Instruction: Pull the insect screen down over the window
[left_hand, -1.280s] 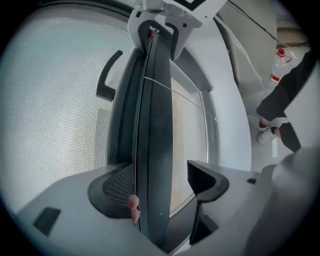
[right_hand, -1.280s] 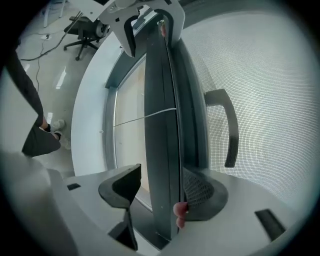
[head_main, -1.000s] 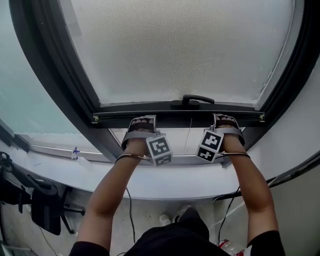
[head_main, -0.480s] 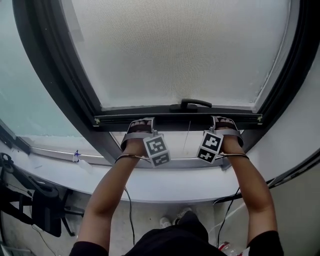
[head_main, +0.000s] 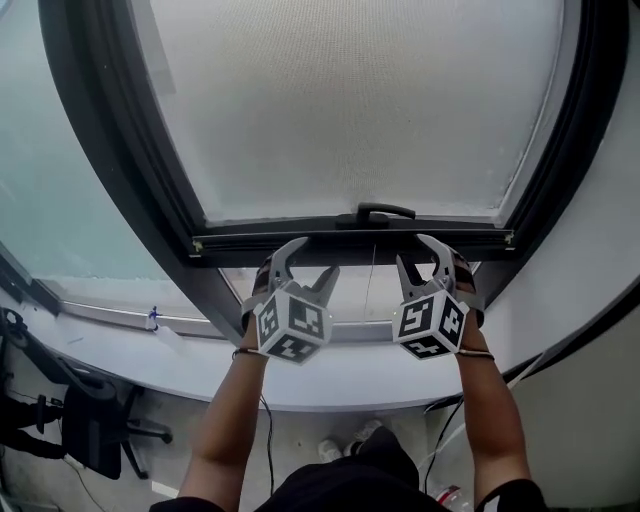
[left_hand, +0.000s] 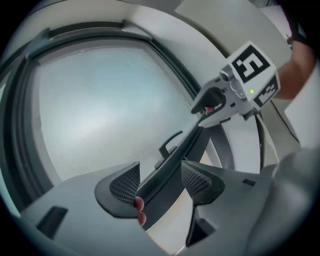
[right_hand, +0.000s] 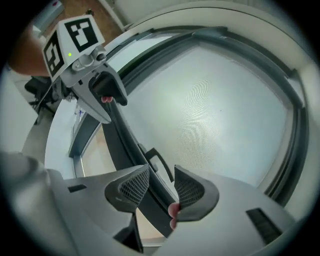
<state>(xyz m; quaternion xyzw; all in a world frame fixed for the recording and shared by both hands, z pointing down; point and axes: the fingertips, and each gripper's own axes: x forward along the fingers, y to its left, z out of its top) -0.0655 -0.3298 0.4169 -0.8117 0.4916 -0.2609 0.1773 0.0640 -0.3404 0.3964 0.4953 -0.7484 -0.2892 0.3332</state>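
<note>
A: Where's the insect screen (head_main: 350, 110)?
B: Nearly down. Its bottom bar (head_main: 290, 243) hangs close to the window frame's (head_main: 150, 180) lower edge, with a strip above the sill (head_main: 350, 375) still uncovered.
A: Grip where?
B: The stiff bar, beside the handle (head_main: 385, 212). The mesh looks soft and likely tearable.
A: Tongs?
B: Half-wide. The left gripper (head_main: 320, 255) and right gripper (head_main: 410, 250) have just been closing, bar between jaws, unpinched. Only the handle sits between them.

insect screen (head_main: 350, 110): pale grey mesh | bottom bar (head_main: 345, 238): black | sill (head_main: 330, 375): white
</note>
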